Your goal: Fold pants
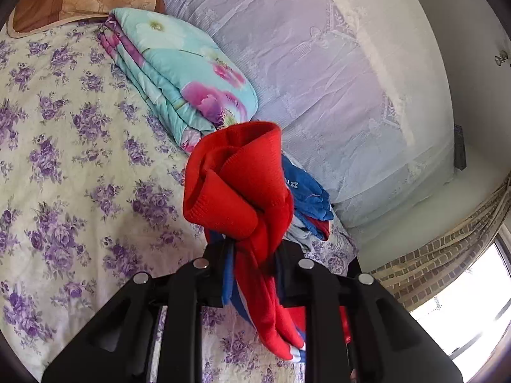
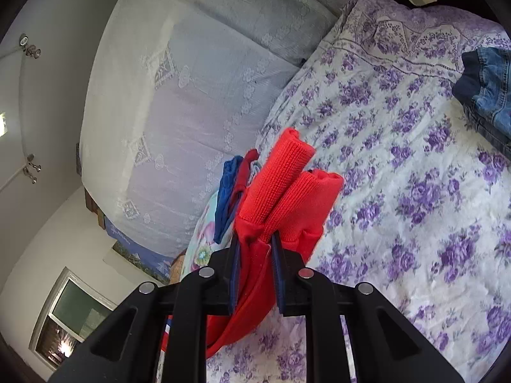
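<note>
So both ends are caught: my left hand-held gripper (image 1: 252, 252) is clamped on a bunched wad of the red pants (image 1: 236, 188), the ribbed red band bulging out past the fingertips and the rest of the cloth, with a blue and white stripe, trailing down between the black arms toward the camera. My right hand-held gripper (image 2: 255, 242) is likewise closed on red ribbed cloth (image 2: 281, 188), two rolled ridges of it standing out ahead of the pads and the red fabric draping down under the jaws. From both wrist views the pants hang in the grippers above the floral bedsheet (image 1: 64, 159) rather than lying flat on it; how much still touches the bed I cannot tell, since the lower part drops out of view. The relation I care about is the run of the garment between my two hands: each grip has a portion of the ribbed band, so I judge the long axis hangs down and away from both grippers, with neither hand clearly nearer the free end. Ahead of the left gripper lie a folded floral quilt (image 1: 179, 73) and a small heap of blue and red clothes (image 1: 309, 198); folded jeans (image 2: 488, 89) sit off to the right, so the open sheet between is where I would lay the pants out.
</note>
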Action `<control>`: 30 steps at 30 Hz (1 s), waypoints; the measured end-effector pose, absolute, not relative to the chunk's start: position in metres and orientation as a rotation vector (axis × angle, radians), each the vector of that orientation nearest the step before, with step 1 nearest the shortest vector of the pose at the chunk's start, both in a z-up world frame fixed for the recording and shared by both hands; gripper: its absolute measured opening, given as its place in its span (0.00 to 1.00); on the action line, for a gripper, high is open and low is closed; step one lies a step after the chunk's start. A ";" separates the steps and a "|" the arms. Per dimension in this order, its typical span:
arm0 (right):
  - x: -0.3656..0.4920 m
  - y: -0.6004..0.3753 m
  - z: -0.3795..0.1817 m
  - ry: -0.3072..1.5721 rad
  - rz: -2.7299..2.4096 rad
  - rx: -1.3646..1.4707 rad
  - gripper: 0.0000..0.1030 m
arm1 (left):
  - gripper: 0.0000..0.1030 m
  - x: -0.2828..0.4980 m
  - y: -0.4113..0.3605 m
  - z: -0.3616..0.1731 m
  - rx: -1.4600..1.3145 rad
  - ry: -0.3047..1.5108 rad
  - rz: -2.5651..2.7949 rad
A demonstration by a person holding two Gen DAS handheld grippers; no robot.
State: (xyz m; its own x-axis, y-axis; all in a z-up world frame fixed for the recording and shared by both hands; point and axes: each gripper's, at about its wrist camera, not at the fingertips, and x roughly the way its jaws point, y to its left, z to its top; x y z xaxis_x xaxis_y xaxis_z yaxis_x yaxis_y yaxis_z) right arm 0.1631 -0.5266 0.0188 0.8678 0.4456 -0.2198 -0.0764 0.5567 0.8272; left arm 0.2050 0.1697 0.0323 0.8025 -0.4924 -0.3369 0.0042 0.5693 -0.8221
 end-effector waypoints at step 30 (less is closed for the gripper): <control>0.136 -0.567 -0.103 0.435 0.357 1.138 0.55 | 0.63 0.156 0.112 -0.025 -0.655 0.681 -0.094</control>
State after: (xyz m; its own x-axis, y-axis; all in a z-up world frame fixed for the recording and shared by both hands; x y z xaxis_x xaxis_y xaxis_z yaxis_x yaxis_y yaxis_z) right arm 0.1357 -0.5671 -0.1029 0.8616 0.4849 -0.1499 -0.0525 0.3789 0.9239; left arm 0.1557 0.1124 -0.0254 0.7809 -0.2868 -0.5549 -0.1265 0.7973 -0.5902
